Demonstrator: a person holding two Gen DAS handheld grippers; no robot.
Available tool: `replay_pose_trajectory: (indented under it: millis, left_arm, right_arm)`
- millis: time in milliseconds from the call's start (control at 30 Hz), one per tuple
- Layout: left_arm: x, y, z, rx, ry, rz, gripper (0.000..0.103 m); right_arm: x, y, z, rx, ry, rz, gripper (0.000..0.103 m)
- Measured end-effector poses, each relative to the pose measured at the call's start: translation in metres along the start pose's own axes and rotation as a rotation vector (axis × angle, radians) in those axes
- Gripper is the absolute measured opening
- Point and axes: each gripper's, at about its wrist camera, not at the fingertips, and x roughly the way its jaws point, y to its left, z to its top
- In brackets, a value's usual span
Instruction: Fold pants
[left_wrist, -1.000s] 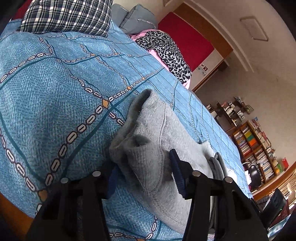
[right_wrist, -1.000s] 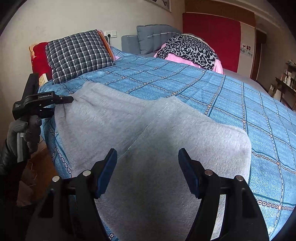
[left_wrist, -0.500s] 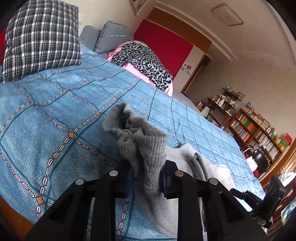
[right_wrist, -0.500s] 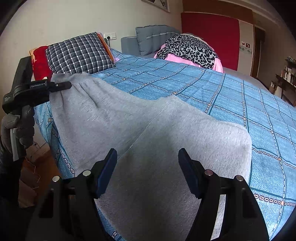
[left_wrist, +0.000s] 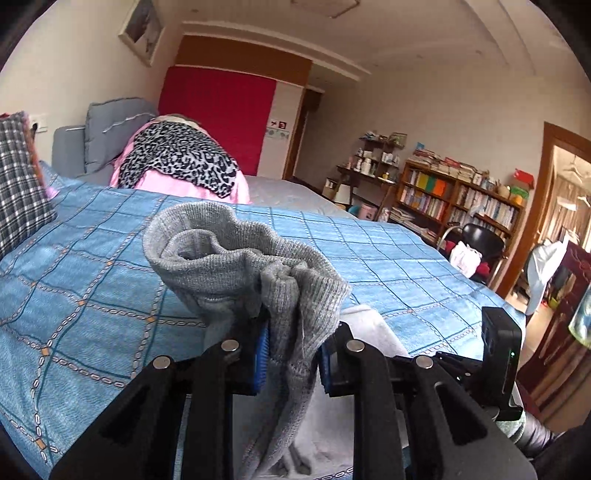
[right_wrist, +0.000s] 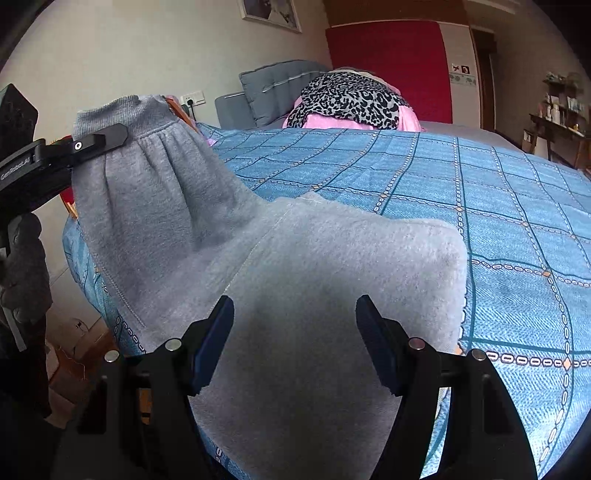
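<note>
Left wrist view shows the left gripper closest. Its two blue pads are squeezed tight on a bunch of the grey pants. The ribbed waist part sticks up above the pads in a crumpled loop, and more grey cloth hangs down under them. Behind lies the bed with its blue checked cover. Far back are a spotted blanket on pink cloth, a red wall panel, a bookshelf and a black chair.

Right wrist view shows the right gripper wide open, holding nothing. Its pads sit over the flat part of the pants, which lies spread on the near corner of the bed. I cannot tell if the pads touch the cloth. This view also shows what the other one does not: the left gripper from the side, lifting the gathered waist up off the bed, so the cloth slopes down from it to the flat part. A gloved hand holds that tool. The lifted cloth hides the pillows behind it. A grey cushion sits at the back.
</note>
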Motion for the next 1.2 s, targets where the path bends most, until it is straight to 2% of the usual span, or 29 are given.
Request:
replay_pose_trajectory:
  millis: [233,400,567,733,967,1133,1167,1200]
  left_arm:
    - [0.042,-0.073,-0.011,0.162,0.094,-0.08,0.021]
    - [0.079,-0.115,-0.034,0.279,0.181,-0.098,0.021]
    - [0.11,-0.133,-0.058,0.317,0.278,-0.104,0.022]
    - [0.126,-0.135,-0.08,0.315,0.343,-0.124,0.033]
    - [0.12,-0.14,-0.105,0.316,0.348,-0.168,0.047]
    - [0.113,-0.146,-0.116,0.332,0.323,-0.196,0.05]
    - [0.112,-0.146,-0.118,0.333,0.32,-0.195,0.05]
    - [0.113,-0.146,-0.119,0.327,0.318,-0.197,0.05]
  right_arm:
    - [-0.019,-0.037,-0.013,0.122,-0.03,-0.024,0.07]
    - [-0.034,-0.066,-0.023,0.197,-0.058,-0.062,0.07]
    - [-0.049,-0.091,-0.033,0.263,-0.088,-0.096,0.07]
    - [-0.06,-0.106,-0.041,0.305,-0.112,-0.098,0.07]
    - [-0.066,-0.116,-0.034,0.356,-0.14,-0.006,0.07]
    - [-0.06,-0.11,-0.009,0.355,-0.149,0.129,0.07]
    - [-0.058,-0.108,-0.003,0.349,-0.145,0.162,0.072]
    - [-0.054,-0.106,0.002,0.345,-0.143,0.185,0.08]
